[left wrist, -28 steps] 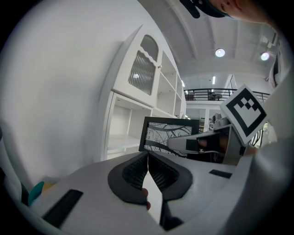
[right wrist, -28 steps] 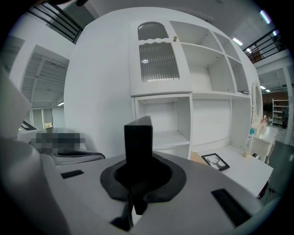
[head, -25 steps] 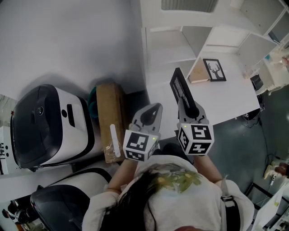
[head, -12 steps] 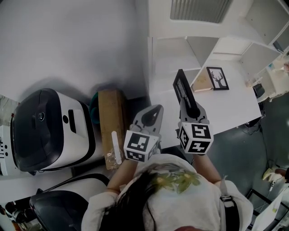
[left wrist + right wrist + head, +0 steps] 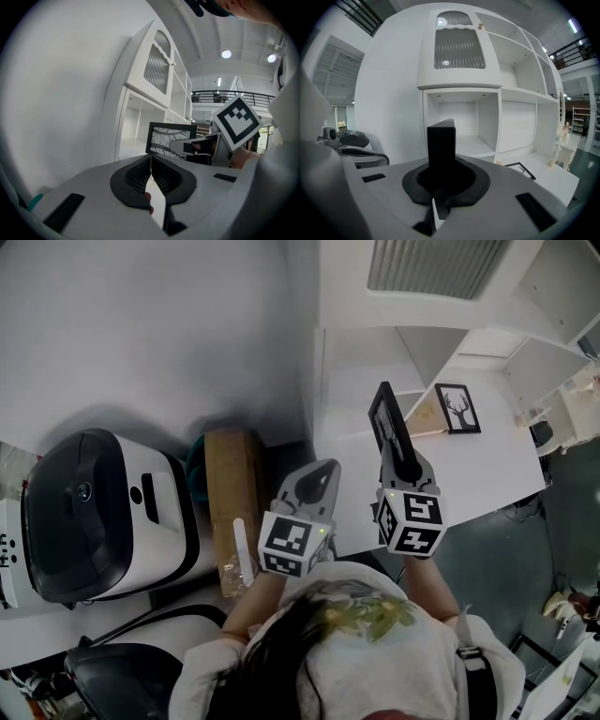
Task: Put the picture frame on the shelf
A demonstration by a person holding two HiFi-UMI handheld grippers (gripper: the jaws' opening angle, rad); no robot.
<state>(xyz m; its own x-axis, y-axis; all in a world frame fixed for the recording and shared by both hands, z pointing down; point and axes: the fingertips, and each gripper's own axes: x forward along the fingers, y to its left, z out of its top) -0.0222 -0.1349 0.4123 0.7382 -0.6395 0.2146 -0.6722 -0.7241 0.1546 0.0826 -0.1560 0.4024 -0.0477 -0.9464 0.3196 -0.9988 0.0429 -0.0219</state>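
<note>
The white shelf unit (image 5: 361, 362) fills the far right, and it has drawn nearer as you carried both tools toward it. Its white counter (image 5: 487, 465) juts toward you, with another framed picture (image 5: 459, 409) lying flat on it. The black picture frame (image 5: 384, 413) stands upright on edge, clamped in your right gripper (image 5: 398, 451). It is above the counter's near left part, short of the open lower compartment (image 5: 461, 119). Your left gripper (image 5: 323, 472) rides alongside, jaws together, empty. Placement looks still ahead.
</note>
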